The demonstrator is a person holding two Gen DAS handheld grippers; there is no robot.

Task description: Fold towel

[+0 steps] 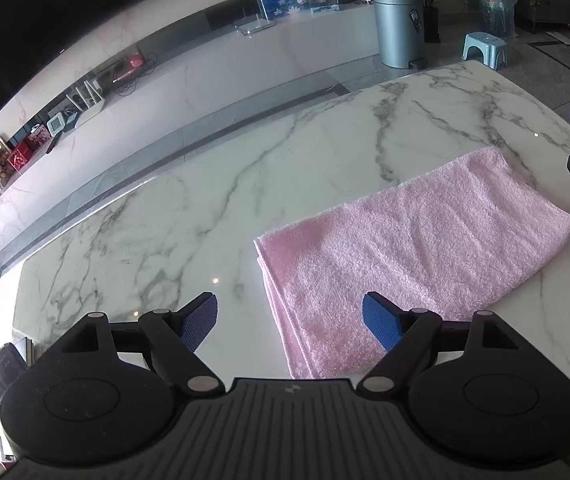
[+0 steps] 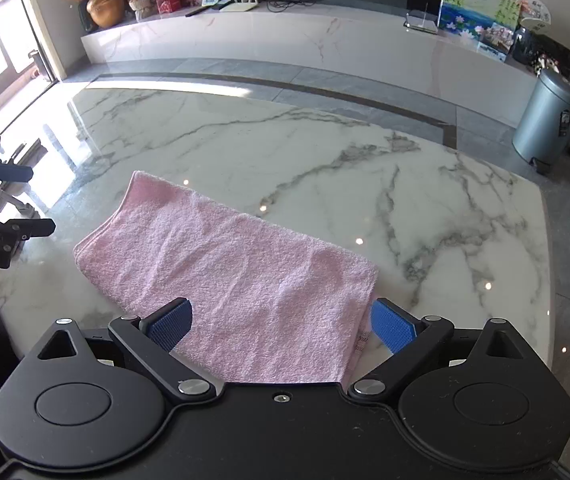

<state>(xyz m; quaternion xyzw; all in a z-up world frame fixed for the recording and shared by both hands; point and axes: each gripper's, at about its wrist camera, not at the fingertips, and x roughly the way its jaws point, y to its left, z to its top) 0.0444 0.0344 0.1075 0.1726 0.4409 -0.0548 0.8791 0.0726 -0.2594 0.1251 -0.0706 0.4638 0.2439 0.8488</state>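
Left wrist view: the left gripper (image 1: 289, 322) hangs spread and empty above the pink towel (image 1: 413, 256); the right gripper (image 2: 281, 326) likewise. The towel lies folded into a layered strip on the marble tabletop (image 1: 213, 200), perhaps one fold remaining.

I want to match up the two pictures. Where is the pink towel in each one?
Left wrist view: the pink towel lies folded on the marble table, in the lower right of the picture.
Right wrist view: the towel lies lower left of centre, running down toward the camera.
Shared landmark: the silver-blue bin on the floor, top right in the left view, far right in the right view.
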